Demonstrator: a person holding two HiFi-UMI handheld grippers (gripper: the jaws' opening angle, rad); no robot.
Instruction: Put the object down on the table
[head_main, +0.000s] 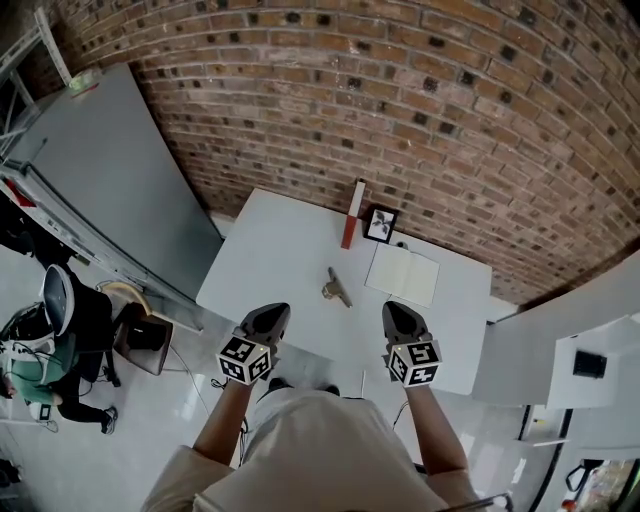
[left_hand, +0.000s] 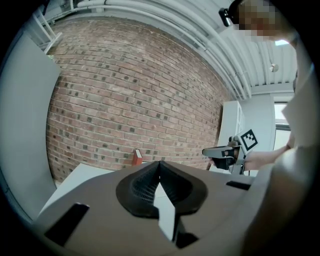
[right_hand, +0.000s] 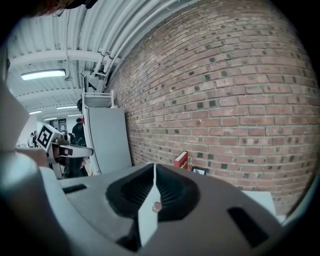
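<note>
Left gripper (head_main: 271, 313): hanging over the near edge of the table (head_main: 280, 250), jaws pressing together, holding nothing.
Right gripper (head_main: 394, 311): hanging to its right, jaws pressing together, holding nothing.
Object (head_main: 338, 288): lying on the table, a bit farther, between both grippers.

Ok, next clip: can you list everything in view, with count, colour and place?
table: one, white, against the wall
brick wall: one, red-brown, behind the table
metal object: one, brass-coloured, lying mid-table
open notebook: one, white pages, right of the metal object
book: one, red, upright at the table's far edge
framed picture: one, dark frame, beside the book
panel: one, grey, left of the table
bystander: one, dark top, far left
left gripper: one, grey, fingers shut, empty, over the table's near edge
right gripper: one, grey, fingers shut, empty, alongside
</note>
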